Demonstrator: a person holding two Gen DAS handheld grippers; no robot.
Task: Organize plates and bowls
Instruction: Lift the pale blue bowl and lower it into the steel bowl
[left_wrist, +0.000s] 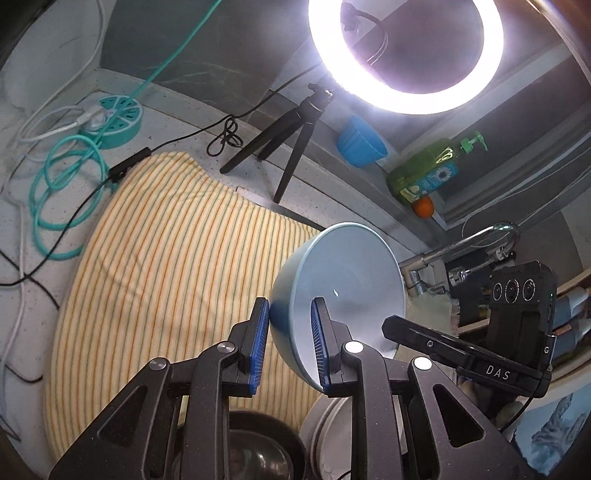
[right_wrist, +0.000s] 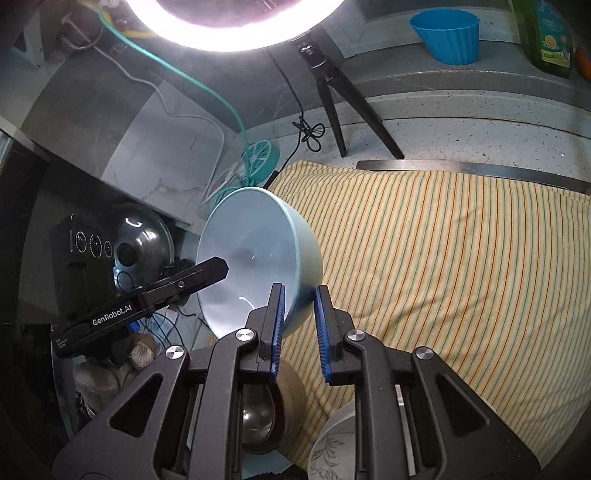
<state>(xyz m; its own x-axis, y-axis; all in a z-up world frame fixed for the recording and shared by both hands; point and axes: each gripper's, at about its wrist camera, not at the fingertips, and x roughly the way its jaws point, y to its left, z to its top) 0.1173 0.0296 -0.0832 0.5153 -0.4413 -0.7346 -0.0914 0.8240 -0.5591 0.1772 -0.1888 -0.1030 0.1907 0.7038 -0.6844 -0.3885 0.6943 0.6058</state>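
Note:
A light blue bowl (left_wrist: 343, 288) is held tilted in the air above the striped cloth (left_wrist: 166, 277). My left gripper (left_wrist: 290, 343) is shut on its rim, one finger inside and one outside. My right gripper (right_wrist: 300, 332) is shut on the opposite rim of the same bowl (right_wrist: 255, 258). Each gripper shows in the other's view: the right one (left_wrist: 461, 350) at right, the left one (right_wrist: 147, 299) at left. Below the grippers are a dark glass bowl (left_wrist: 251, 454), a white plate stack (left_wrist: 325, 435), a patterned white bowl (right_wrist: 336, 446) and a tan bowl with a dark one inside (right_wrist: 273, 413).
A ring light (left_wrist: 406, 55) on a black tripod (left_wrist: 284, 140) stands at the back of the counter. A blue cup (left_wrist: 360, 142), a green soap bottle (left_wrist: 432, 166) and a faucet (left_wrist: 461, 251) are at right. Teal cable (left_wrist: 66, 192) lies at left. A pot lid (right_wrist: 144, 243) is at left.

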